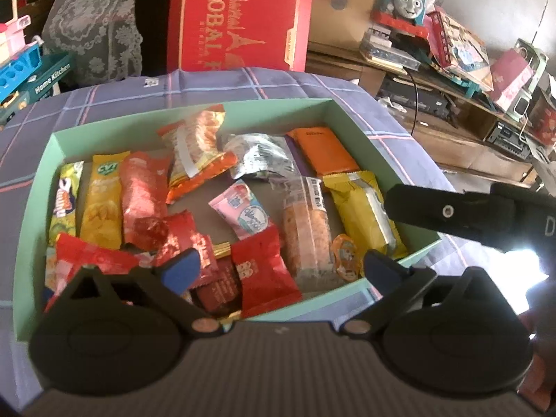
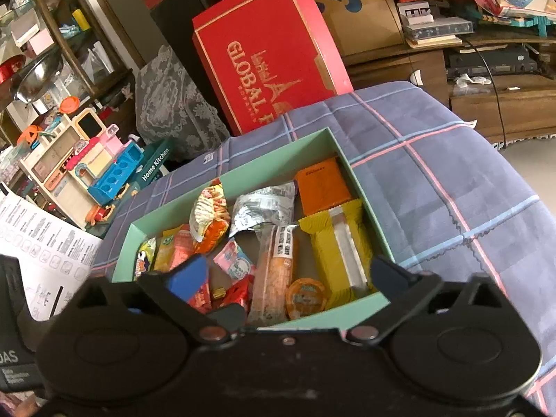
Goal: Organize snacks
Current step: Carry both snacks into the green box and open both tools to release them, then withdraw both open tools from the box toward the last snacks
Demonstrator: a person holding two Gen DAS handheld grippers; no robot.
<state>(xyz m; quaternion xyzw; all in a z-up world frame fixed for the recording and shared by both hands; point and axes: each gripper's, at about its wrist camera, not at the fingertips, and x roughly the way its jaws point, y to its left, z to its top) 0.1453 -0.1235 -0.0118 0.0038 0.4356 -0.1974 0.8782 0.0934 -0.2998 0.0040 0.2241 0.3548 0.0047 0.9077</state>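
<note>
A mint green box [image 1: 365, 139] [image 2: 368, 208] sits on a plaid cloth and holds several snack packets: a red packet [image 1: 264, 271], a yellow wafer pack [image 1: 361, 208] [image 2: 337, 243], an orange pack [image 1: 323, 153] [image 2: 321, 187], a pink sachet [image 1: 239, 208] [image 2: 234, 260] and a clear bar [image 1: 305, 229] [image 2: 274, 271]. My left gripper [image 1: 281, 271] is open and empty over the box's near side. My right gripper [image 2: 288, 274] is open and empty above the box's near right corner; it also shows in the left wrist view [image 1: 451, 212].
A red gift box [image 1: 239, 17] [image 2: 267, 59] stands behind the table. A toy kitchen set [image 2: 87, 166] lies to the left, a wooden shelf with a toy train [image 1: 406, 0] to the right. A printed sheet [image 2: 38, 243] is at the left.
</note>
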